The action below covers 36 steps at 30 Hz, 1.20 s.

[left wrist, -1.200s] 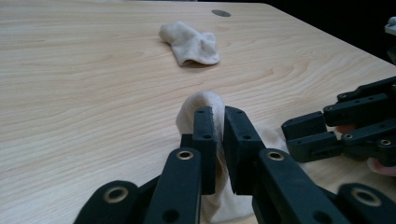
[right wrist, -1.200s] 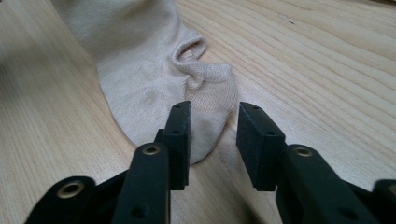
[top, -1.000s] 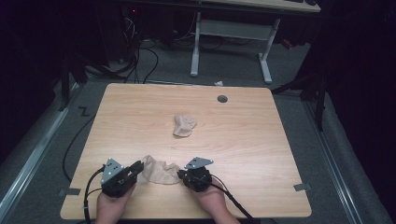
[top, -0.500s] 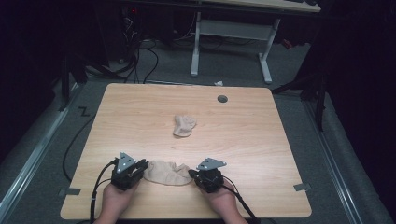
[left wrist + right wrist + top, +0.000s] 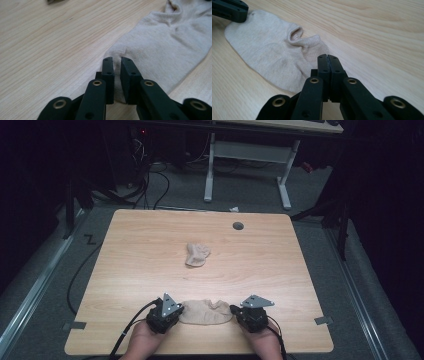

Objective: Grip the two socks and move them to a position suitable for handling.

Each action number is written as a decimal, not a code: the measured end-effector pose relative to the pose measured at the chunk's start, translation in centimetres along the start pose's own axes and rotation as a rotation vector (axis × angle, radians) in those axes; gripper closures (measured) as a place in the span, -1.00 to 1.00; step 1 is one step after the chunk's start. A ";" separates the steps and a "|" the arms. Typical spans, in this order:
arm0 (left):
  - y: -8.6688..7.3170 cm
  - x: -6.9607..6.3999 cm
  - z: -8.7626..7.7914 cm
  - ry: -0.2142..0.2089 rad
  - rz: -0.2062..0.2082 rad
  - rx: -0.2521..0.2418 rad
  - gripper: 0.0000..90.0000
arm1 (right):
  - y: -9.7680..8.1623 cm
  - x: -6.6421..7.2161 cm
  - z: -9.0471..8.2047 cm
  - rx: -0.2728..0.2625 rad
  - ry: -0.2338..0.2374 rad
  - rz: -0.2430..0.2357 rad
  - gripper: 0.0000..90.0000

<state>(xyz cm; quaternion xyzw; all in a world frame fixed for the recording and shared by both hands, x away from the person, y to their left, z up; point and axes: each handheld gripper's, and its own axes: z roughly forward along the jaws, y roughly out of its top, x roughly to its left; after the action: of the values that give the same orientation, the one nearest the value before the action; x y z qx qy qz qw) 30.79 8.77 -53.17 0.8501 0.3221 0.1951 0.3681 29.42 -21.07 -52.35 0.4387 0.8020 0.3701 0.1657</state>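
Note:
A beige ankle sock (image 5: 205, 311) lies flat near the front edge of the wooden table (image 5: 140, 250), stretched between my two grippers. My left gripper (image 5: 179, 312) has just been closing, and a fold of the sock's toe end (image 5: 162, 45) is pinched between its nearly shut jaws (image 5: 117, 60). My right gripper (image 5: 234, 313) is at the sock's other end. Its jaws (image 5: 328, 56) stand fully together on the edge of the cuff (image 5: 269, 55). The left gripper's jaw (image 5: 229, 10) touches the sock's far end in the right gripper view.
A second beige sock (image 5: 196, 254) lies crumpled in the middle of the table. A round cable hole (image 5: 238, 226) sits near the far edge. Beyond the table stand a white desk frame (image 5: 280, 175) and floor cables (image 5: 150, 175).
Both grippers have moved to the right and toward the front edge, dragging the sock along. The sock now lies flatter and more stretched out between them.

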 end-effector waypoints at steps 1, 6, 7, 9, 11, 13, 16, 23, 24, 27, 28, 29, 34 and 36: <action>-0.1 -0.1 0.0 0.006 0.005 -0.003 0.81 | -0.2 -0.1 -0.1 0.003 -0.001 0.001 1.00; -0.3 0.0 -0.2 0.003 -0.005 -0.007 0.81 | -0.8 -0.1 -0.1 0.010 -0.008 0.004 1.00; -0.3 0.0 -0.2 0.005 -0.003 -0.007 0.81 | -0.8 -0.1 -0.1 0.010 -0.009 0.005 1.00; -0.4 0.0 -0.3 0.004 -0.004 -0.006 0.81 | -0.8 -0.1 0.0 0.009 -0.007 0.005 1.00; -0.5 0.1 -0.4 -0.002 -0.015 -0.008 0.80 | -0.8 0.0 0.1 0.009 -0.005 0.007 1.00; -0.5 0.3 -0.5 -0.008 -0.029 -0.010 0.78 | -0.7 0.0 0.1 0.009 0.002 0.006 1.00; -0.6 0.6 -0.7 -0.064 -0.149 -0.067 0.68 | -0.6 0.1 0.0 -0.010 0.010 0.001 0.90; -0.4 3.5 -2.1 -0.009 -0.152 -0.116 0.56 | 0.4 0.0 -0.7 -0.039 -0.007 0.000 0.79; -0.5 4.0 -2.3 0.000 -0.154 -0.113 0.55 | 0.9 0.1 -0.6 -0.045 -0.011 -0.010 0.76; -0.9 5.0 -2.5 0.015 -0.176 -0.122 0.54 | 1.4 0.3 -0.6 -0.047 -0.016 -0.011 0.74; -1.2 5.3 -2.6 0.013 -0.187 -0.124 0.53 | 1.7 0.3 -0.5 -0.048 -0.018 -0.021 0.72; -1.5 5.7 -2.7 0.010 -0.205 -0.127 0.51 | 1.9 0.4 -0.4 -0.050 -0.018 -0.023 0.68; -2.7 6.6 -3.1 0.007 -0.265 -0.137 0.43 | 4.0 1.1 0.6 -0.060 -0.029 -0.042 0.56; -2.9 6.9 -3.3 0.010 -0.278 -0.141 0.41 | 5.0 1.2 1.2 -0.065 -0.027 -0.047 0.55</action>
<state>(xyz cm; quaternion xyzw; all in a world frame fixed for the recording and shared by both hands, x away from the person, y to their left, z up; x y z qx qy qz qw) 32.67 16.68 -52.52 0.7683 0.4240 0.1687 0.4489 32.43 -17.84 -49.41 0.4189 0.7973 0.3861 0.1993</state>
